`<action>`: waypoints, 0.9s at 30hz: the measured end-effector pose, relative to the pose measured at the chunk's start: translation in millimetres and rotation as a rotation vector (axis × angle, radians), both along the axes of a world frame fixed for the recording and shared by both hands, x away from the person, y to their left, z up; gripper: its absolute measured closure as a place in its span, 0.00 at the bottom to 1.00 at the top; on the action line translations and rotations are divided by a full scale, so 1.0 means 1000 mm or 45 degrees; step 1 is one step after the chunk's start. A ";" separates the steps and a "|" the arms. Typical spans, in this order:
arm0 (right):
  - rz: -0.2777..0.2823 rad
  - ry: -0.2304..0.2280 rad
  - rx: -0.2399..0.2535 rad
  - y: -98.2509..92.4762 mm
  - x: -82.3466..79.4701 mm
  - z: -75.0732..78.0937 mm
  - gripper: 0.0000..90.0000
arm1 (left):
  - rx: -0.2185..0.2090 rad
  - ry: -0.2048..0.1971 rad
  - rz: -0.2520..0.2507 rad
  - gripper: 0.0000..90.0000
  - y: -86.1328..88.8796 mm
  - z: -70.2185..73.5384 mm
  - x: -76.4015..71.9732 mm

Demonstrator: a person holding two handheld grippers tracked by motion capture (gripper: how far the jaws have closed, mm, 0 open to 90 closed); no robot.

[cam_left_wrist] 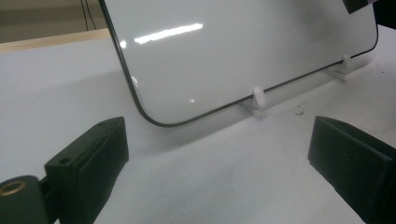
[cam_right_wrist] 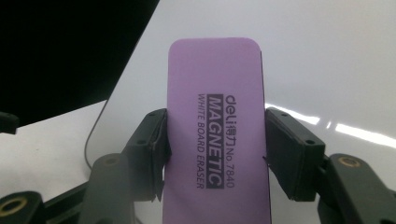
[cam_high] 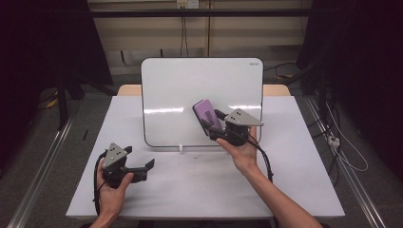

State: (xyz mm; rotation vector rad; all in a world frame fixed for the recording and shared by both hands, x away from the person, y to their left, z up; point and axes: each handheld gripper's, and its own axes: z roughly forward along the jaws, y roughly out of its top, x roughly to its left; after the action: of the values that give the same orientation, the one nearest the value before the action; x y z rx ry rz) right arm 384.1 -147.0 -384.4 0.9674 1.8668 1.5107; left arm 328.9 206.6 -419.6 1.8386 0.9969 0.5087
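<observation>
**Purple eraser held up against the whiteboard**

A white table (cam_high: 190,190) carries a whiteboard (cam_high: 190,95) that stands tilted back on small white feet (cam_left_wrist: 258,97) near the table's far edge. The board's face is blank, with streaks of light reflected across it.

The right gripper (cam_high: 212,124) is raised in front of the board's right half, with the person's right hand (cam_high: 244,154) beneath it. Its jaws are clamped on the long sides of a purple eraser (cam_right_wrist: 217,135), which stands between them with its printed back towards the gripper's camera; the print reads "MAGNETIC WHITE BOARD ERASER". From above, the eraser (cam_high: 207,114) sits over the board's surface; whether it touches the board cannot be told.

The left gripper (cam_high: 148,167) rests low over the table's near left part, well apart from the board, held in the left hand (cam_high: 111,192). Its jaws stand wide, with nothing between them but bare table.
</observation>
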 end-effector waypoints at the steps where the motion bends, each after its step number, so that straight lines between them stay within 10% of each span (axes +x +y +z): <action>1: 0.005 0.003 0.006 0.000 -0.001 -0.001 0.47 | -0.009 -0.001 0.000 0.06 0.000 0.000 0.000; 19: 0.129 0.029 0.113 0.014 -0.025 -0.022 0.47 | -0.334 -0.058 -0.036 0.13 -0.037 0.015 0.005; 27: 0.156 0.041 0.136 0.020 -0.029 -0.025 0.47 | -0.467 -0.004 -0.025 0.15 -0.055 0.020 0.021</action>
State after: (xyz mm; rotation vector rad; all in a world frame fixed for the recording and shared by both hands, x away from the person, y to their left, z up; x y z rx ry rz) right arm 355.0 -127.1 -409.3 0.9454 1.9153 1.6915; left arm 350.1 151.9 -399.7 1.5177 0.9958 0.2933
